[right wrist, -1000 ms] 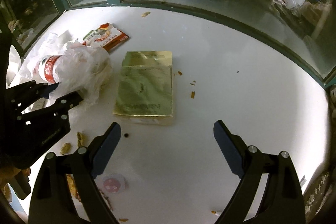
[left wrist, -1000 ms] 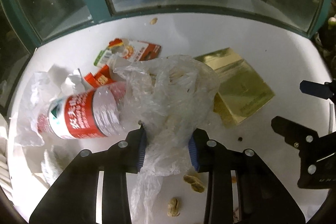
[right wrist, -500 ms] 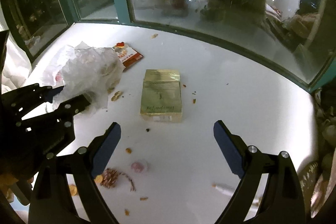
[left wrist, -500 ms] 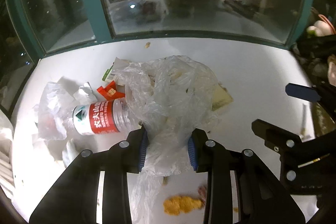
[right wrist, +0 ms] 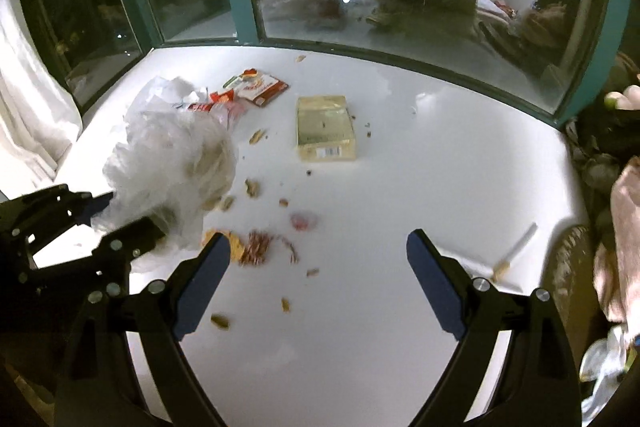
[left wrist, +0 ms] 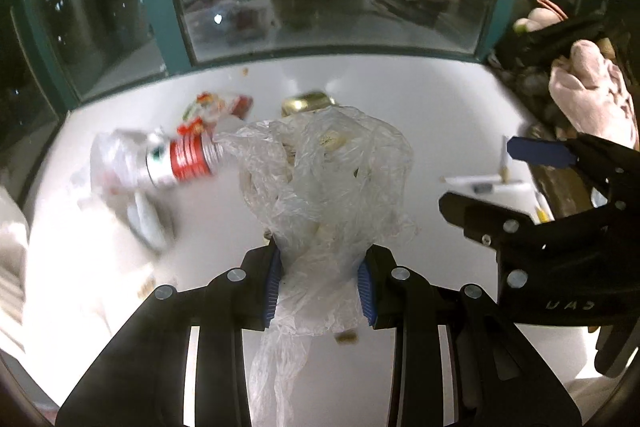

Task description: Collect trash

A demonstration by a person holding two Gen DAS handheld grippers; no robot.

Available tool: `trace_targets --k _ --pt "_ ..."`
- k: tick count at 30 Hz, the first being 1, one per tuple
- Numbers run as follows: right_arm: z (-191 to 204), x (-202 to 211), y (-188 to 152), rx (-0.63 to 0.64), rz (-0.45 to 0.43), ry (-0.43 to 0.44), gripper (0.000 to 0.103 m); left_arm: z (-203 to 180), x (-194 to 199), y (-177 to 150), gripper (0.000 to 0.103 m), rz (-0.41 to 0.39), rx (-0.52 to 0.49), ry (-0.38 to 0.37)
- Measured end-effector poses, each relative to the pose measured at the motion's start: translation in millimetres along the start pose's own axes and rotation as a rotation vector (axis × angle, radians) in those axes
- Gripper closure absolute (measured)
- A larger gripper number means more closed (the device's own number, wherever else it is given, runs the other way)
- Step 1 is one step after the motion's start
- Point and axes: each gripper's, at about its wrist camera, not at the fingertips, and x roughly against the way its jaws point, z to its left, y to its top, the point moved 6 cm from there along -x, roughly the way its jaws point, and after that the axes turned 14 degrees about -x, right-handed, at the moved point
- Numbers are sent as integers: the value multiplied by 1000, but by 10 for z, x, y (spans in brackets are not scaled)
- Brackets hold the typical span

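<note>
The crumpled clear plastic bag bulges above the white sill, pinched at its neck by the left gripper. At ten o'clock from it a red-labelled plastic bottle lies blurred, possibly touching the bag. At two o'clock rests a flat gold packet. The right gripper hangs spread wide, holding nothing, above scattered peanut shells.

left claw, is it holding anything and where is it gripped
The left claw is shut on the clear plastic bag, pinching its gathered lower part; the bulk billows above the fingers. The right claw is open and holds nothing.
</note>
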Motion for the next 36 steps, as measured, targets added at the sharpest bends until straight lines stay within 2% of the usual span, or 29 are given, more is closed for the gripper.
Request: trace_targets --k 4,8,15,19,24,30,36 --pt "3 135 -169 -1 -4 -24 16 -94 102 -203 73 0 42 -36" --pt "-6 250 -313 6 -1 -18 16 -171 250 -306 73 -20 40 -29" --pt "124 591 -480 117 -54 72 16 -256 720 -524 73 -62 124 90" --pt "125 866 -685 146 -82 132 16 -430 1078 -732 73 -68 173 147" --pt "185 1101 -993 207 -73 186 16 -672 1447 -1022 73 -63 213 222" --pt "269 1313 -1261 249 -59 229 16 -880 1790 -1288 73 -57 245 270" --pt "444 1522 -1353 272 -102 250 16 -832 2029 -1414 73 -83 258 301"
